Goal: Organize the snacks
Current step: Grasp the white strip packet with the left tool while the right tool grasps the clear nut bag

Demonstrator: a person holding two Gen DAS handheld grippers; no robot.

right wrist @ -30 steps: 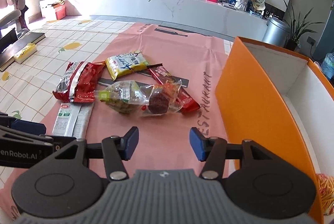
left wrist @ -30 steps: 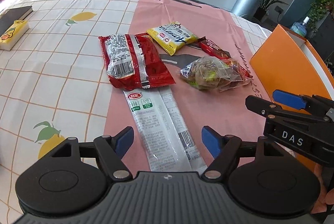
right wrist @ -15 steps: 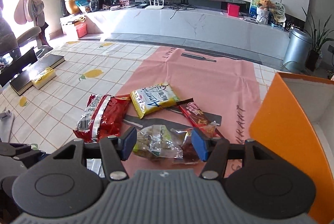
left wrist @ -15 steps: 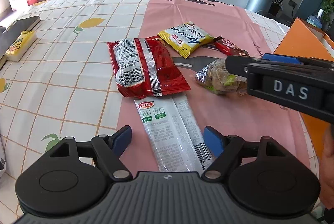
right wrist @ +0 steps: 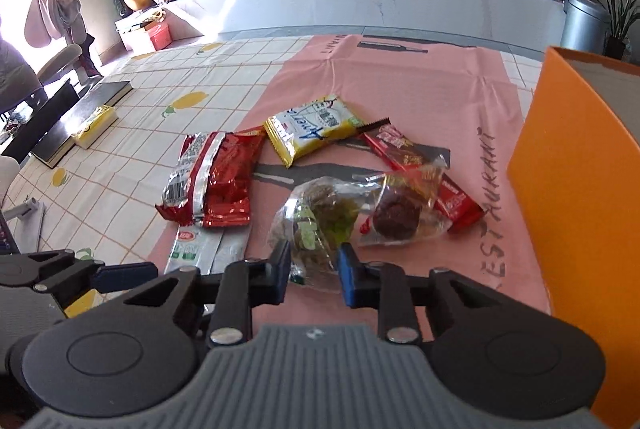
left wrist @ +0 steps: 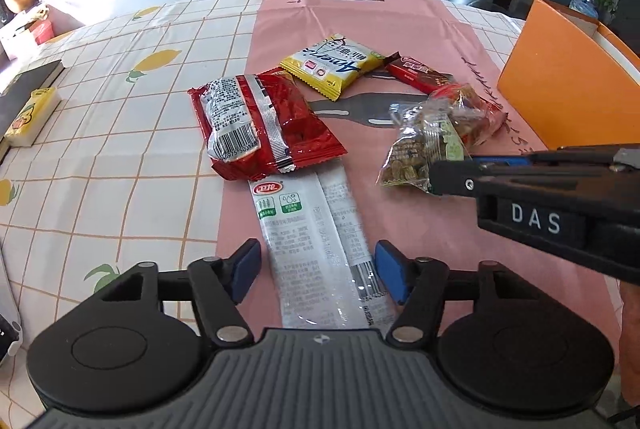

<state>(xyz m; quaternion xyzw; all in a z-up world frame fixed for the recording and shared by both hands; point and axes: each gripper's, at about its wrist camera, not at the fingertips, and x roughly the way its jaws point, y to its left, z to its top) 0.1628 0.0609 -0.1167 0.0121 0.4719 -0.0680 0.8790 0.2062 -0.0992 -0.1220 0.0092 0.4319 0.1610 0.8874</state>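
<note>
A long white packet [left wrist: 316, 249] lies flat on the pink mat between the pads of my left gripper [left wrist: 318, 271]. Its jaws are closing, and narrow gaps still show at the packet's edges. My right gripper [right wrist: 314, 271] is shut on the near end of a clear bag of green-brown snacks [right wrist: 320, 221]; the left wrist view shows its tip pinching that bag [left wrist: 420, 149]. A clear bag holding a brown cake [right wrist: 400, 213] leans against it. A red bag [left wrist: 260, 125], a yellow packet [left wrist: 332, 63] and a red chocolate bar [left wrist: 420, 75] lie farther off.
An open orange box [right wrist: 580, 169] stands at the right, close to the right gripper. A black book [left wrist: 24, 85] and a small yellow pack [left wrist: 32, 113] sit at the far left of the lemon-print tablecloth [left wrist: 120, 149]. A white counter runs behind the table.
The right gripper came forward over the clear green-brown bag and shut on it. The left gripper's jaws narrowed around the white packet and the hand rolled slightly.
</note>
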